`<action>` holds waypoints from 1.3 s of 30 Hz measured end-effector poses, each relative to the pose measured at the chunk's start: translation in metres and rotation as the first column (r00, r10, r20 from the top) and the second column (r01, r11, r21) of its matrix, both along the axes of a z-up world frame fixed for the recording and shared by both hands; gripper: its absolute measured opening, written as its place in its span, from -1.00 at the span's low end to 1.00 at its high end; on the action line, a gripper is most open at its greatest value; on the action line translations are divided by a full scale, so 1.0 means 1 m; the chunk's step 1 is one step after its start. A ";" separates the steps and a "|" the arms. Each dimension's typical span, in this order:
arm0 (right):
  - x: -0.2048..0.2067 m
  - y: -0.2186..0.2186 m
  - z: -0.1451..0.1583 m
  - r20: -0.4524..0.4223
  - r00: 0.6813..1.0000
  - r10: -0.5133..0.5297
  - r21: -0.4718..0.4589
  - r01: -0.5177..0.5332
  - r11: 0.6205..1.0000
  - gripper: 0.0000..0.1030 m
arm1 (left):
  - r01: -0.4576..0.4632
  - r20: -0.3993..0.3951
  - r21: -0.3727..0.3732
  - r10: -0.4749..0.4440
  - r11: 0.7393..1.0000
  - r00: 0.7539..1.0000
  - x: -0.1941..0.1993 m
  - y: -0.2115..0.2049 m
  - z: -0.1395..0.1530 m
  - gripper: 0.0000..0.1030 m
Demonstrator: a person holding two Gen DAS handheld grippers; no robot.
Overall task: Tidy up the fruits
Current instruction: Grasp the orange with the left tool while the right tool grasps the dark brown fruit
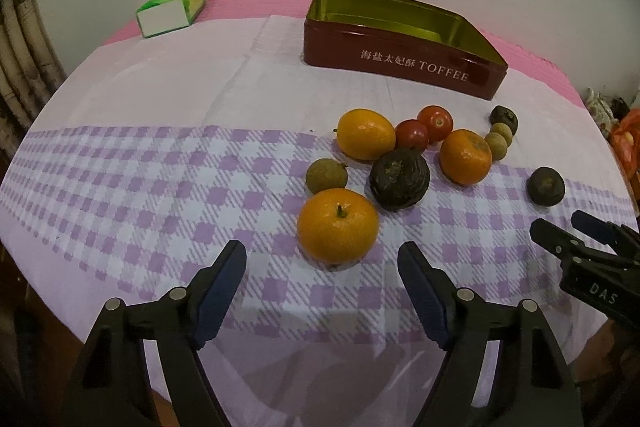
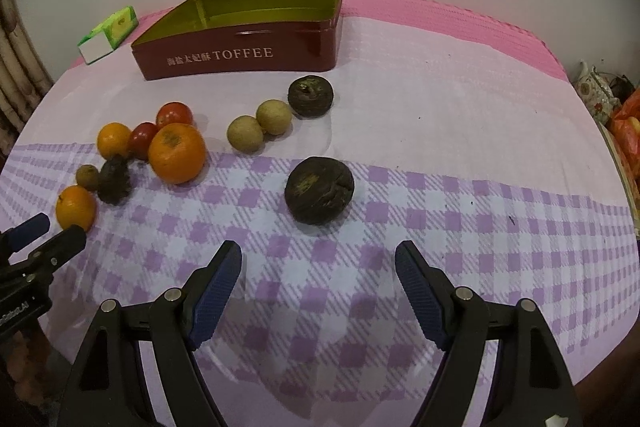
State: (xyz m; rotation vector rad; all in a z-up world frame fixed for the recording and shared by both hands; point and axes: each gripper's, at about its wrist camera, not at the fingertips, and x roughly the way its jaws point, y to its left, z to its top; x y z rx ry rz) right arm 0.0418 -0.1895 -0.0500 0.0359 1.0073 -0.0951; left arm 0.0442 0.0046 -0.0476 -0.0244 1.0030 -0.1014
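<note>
Both claws stand wide and empty above the tabletop point(image 1: 120, 167): this looks like the approach before a first pick. The left claw point(image 1: 322, 259) frames the nearest orange point(image 1: 338, 225) at lower centre of its view; the right claw point(image 2: 318, 259) frames a dark wrinkled fruit point(image 2: 319, 195) at mid-frame. Next, each should likely descend to straddle its fruit, close gently, then carry it to the empty toffee tin point(image 2: 240, 61) at upper centre.
</note>
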 end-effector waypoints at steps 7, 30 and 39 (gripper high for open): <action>0.007 -0.002 -0.005 -0.013 1.000 0.000 -0.008 0.000 1.000 0.39 | -0.007 0.004 0.003 0.007 1.000 1.000 0.011 -0.002 -0.002 0.44; 0.038 -0.003 -0.005 0.038 0.999 0.018 -0.031 -0.017 0.999 0.14 | 0.013 0.006 0.017 -0.013 1.000 1.000 0.034 -0.008 -0.015 0.08; 0.036 -0.001 -0.003 0.048 0.998 0.038 -0.036 -0.036 0.999 -0.23 | 0.019 0.010 0.033 -0.019 0.999 1.000 0.034 -0.012 -0.015 -0.15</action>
